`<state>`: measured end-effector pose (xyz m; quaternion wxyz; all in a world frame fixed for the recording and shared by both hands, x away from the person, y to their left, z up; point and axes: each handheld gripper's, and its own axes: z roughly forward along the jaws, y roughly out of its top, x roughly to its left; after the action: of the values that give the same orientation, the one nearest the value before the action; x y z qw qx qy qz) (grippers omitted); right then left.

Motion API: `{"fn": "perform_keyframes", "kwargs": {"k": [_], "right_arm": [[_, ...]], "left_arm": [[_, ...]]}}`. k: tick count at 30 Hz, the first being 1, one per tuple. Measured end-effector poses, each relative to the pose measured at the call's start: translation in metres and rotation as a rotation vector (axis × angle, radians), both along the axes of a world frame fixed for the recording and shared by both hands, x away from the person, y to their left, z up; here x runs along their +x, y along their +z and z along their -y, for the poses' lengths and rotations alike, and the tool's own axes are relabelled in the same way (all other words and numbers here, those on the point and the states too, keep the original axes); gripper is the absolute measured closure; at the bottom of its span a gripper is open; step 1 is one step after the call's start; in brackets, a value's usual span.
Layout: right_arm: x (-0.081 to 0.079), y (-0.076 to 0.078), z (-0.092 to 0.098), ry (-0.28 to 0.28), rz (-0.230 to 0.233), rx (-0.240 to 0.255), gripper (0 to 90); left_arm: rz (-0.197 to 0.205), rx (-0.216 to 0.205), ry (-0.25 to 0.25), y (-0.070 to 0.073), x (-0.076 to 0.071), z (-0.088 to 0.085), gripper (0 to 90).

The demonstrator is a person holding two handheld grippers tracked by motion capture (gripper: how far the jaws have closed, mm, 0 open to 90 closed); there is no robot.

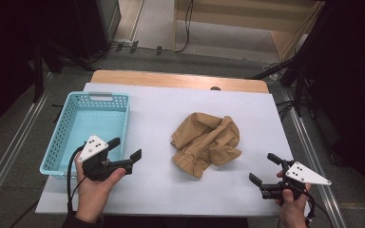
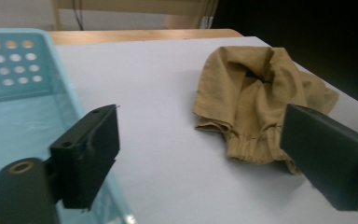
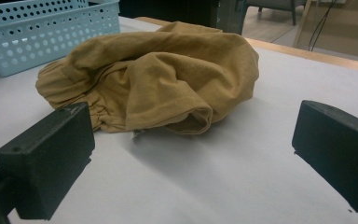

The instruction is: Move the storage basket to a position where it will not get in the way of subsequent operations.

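Note:
A crumpled tan cloth garment (image 1: pixel 206 137) lies on the white tabletop (image 1: pixel 157 109), right of centre. My left gripper (image 1: pixel 125 148) is held in a hand over the near right corner of the light blue basket (image 1: pixel 125 121), jaws open and empty, pointing toward the cloth. In the left gripper view the cloth (image 2: pixel 256 93) lies ahead between the open jaws of the left gripper (image 2: pixel 205 140), well apart from them. My right gripper (image 1: pixel 264 168) is at the near right of the table, open and empty, aimed at the cloth (image 3: pixel 168 70), which lies a short way ahead of the right gripper (image 3: pixel 193 149).
The perforated basket (image 2: pixel 14 65) looks empty inside and stands at the table's left side; it also shows behind the cloth as the basket (image 3: pixel 37 28). A wooden strip (image 1: pixel 180 78) borders the far table edge. Dark stands and cables surround the table.

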<state>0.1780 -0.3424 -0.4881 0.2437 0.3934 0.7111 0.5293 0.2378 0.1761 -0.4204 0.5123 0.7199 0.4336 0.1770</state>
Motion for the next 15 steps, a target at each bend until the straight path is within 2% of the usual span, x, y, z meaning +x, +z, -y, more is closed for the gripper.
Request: {"fn": "perform_keyframes", "kwargs": {"k": [3, 7, 10, 11, 14, 15], "right_arm": [[0.001, 0.0, 0.0, 0.0, 0.0, 0.0, 0.0], [0.001, -0.001, -0.001, 0.001, -0.001, -0.001, 0.0], [0.001, 0.0, -0.001, 0.001, -0.001, -0.001, 0.0], [0.0, -0.001, -0.001, 0.001, 0.0, -0.001, 0.0], [0.0, -0.001, -0.001, 0.0, 0.0, 0.0, 0.0], [0.001, -0.001, 0.0, -0.001, -0.001, 0.0, 0.0]], "left_arm": [[0.014, 0.031, 0.039, -0.001, -0.006, -0.008, 19.5], [0.035, 0.036, 0.069, -0.003, -0.013, -0.018, 33.5], [0.043, 0.027, 0.08, -0.005, -0.018, -0.026, 42.3], [0.046, 0.025, 0.087, -0.006, -0.019, -0.029, 48.0], [0.051, 0.013, 0.091, -0.007, -0.023, -0.035, 53.3], [0.054, 0.012, 0.091, -0.007, -0.025, -0.038, 59.5]]}}
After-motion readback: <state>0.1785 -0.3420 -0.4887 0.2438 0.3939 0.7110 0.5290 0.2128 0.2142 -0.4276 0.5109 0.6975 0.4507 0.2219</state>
